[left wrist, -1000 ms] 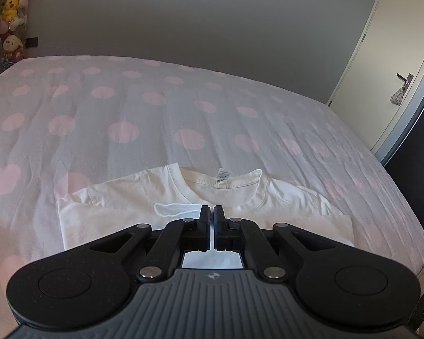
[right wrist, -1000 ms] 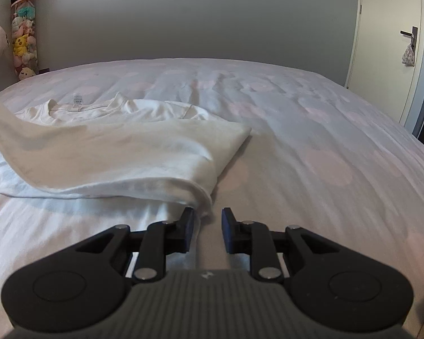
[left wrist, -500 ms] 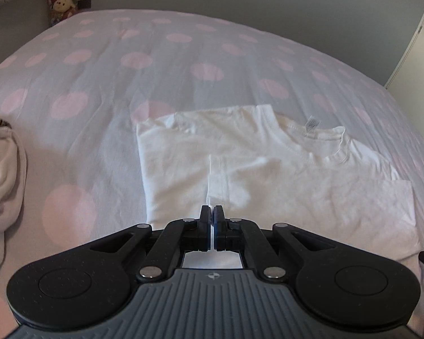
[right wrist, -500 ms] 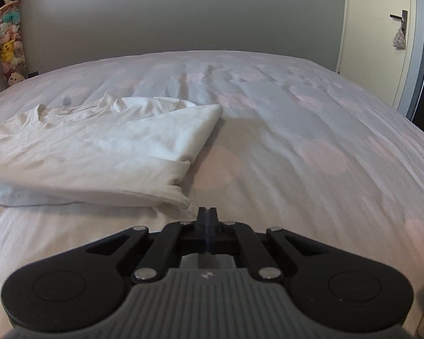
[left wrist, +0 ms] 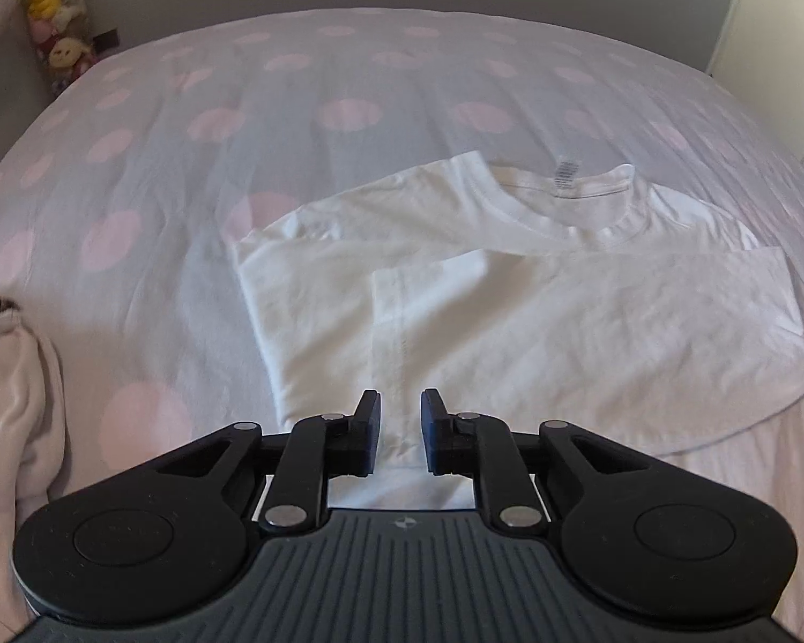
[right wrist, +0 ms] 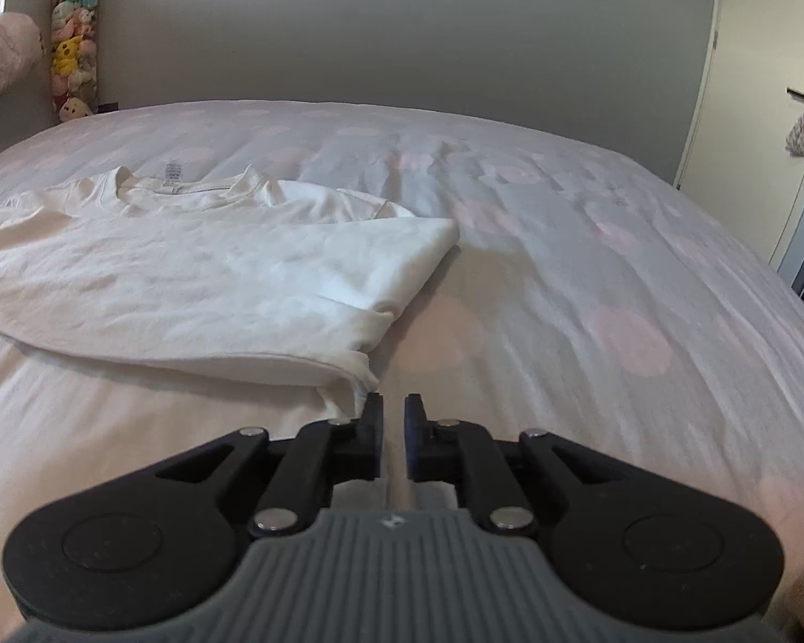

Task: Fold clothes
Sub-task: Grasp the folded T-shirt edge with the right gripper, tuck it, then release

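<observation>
A white T-shirt [left wrist: 536, 311] lies partly folded on the bed, collar and label at the far side, its bottom part folded up over the chest. My left gripper [left wrist: 400, 412] is open, its fingers just above the shirt's near edge, holding nothing. In the right wrist view the shirt [right wrist: 198, 268] lies left of centre. My right gripper [right wrist: 394, 412] is slightly open and empty, just right of the shirt's near right corner.
The bed [left wrist: 348, 112] has a white cover with pink dots. A cream garment [left wrist: 10, 391] lies bunched at the left. Plush toys [right wrist: 75, 69] hang in the far left corner. A door [right wrist: 766, 107] stands at the right.
My left gripper has opened and let go of the shirt's edge, which now lies flat. My right gripper went from shut to slightly open beside the shirt's corner.
</observation>
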`<state>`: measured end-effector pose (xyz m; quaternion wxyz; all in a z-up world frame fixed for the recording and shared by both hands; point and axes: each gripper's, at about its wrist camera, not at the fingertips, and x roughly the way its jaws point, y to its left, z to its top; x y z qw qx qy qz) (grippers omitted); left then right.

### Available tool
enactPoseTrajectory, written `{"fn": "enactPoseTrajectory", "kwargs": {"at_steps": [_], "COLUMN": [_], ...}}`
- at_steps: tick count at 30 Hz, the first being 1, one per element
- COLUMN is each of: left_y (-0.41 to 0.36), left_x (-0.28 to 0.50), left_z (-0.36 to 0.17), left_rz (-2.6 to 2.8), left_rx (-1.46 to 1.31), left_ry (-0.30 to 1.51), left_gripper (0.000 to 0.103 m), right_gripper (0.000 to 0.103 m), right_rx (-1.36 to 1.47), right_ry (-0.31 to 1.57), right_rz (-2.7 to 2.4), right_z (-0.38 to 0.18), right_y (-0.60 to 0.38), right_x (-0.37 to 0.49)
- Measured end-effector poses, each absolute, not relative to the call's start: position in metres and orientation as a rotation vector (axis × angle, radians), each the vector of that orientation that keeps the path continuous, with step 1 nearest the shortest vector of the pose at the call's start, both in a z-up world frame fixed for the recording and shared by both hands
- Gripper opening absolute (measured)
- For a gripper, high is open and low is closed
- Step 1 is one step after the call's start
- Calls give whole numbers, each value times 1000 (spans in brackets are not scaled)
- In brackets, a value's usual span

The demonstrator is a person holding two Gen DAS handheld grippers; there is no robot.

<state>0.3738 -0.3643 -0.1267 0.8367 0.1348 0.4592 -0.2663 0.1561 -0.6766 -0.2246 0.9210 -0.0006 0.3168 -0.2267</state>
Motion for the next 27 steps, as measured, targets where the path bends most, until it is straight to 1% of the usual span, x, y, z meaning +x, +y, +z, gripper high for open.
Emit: {"fn": "enactPoseTrajectory", "kwargs": {"at_steps": [1, 2, 10, 15, 16, 17, 22, 27], "left_y": [-375, -386, -458, -480, -481, -481, -457, -409], "left_x": [372, 370, 358, 349, 348, 347, 342, 343], "left_z": [-122, -117, -111, -116, -118, -119, -123, -128], "left_rz": [-584, -603, -725, -751, -748, -740, -676, -568], "left_rx": [314, 340, 422, 453, 458, 460, 460, 443], "left_ry": [961, 950, 944, 956, 959, 966, 994, 1029], "left_gripper": [18, 18, 19, 20, 20, 20, 19, 19], "right_gripper": [27, 28, 25, 25, 22, 7, 7, 7], "right_rx": [-42, -81, -128, -168, -176, -161, 1, 3], "right_ry": [652, 650, 635, 599, 602, 607, 638, 683], "right_rz": [-457, -453, -429, -380, -371, -372, -423, -398], "right_z": [-223, -221, -232, -236, -236, -237, -232, -234], "right_y": [-673, -669, -672, -666, -664, -665, -682, -678], "right_x": [156, 156, 167, 168, 169, 169, 162, 157]}}
